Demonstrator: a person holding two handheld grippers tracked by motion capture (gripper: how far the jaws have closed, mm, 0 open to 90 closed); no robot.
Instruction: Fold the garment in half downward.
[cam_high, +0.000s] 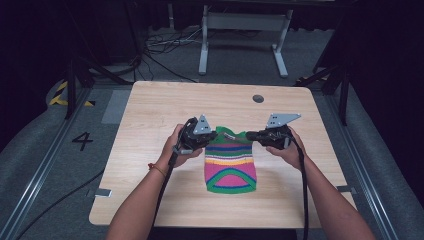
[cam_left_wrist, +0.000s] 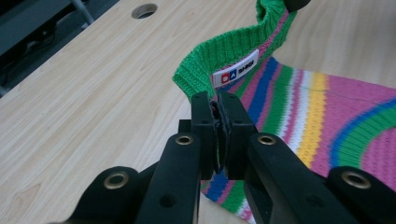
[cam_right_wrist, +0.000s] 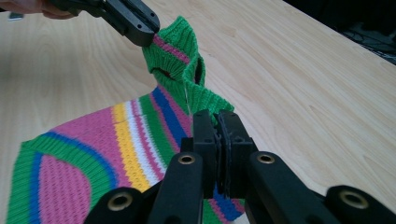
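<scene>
Garment: striped knit sweater (cam_high: 230, 167), ribbed green hem.
Left gripper (cam_high: 212, 135): pinching the hem.
Right gripper (cam_high: 250, 135): pinching the hem.
Table (cam_high: 150, 120): pale wood grain.

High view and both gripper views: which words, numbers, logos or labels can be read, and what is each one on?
"4": black numeral on the grey floor left of the table, in the high view.
White label sewn inside the green collar of the striped knitted garment, in the left gripper view: a red and a blue square logo, then small lettering too blurred to read.
Nothing else is legible.
</scene>
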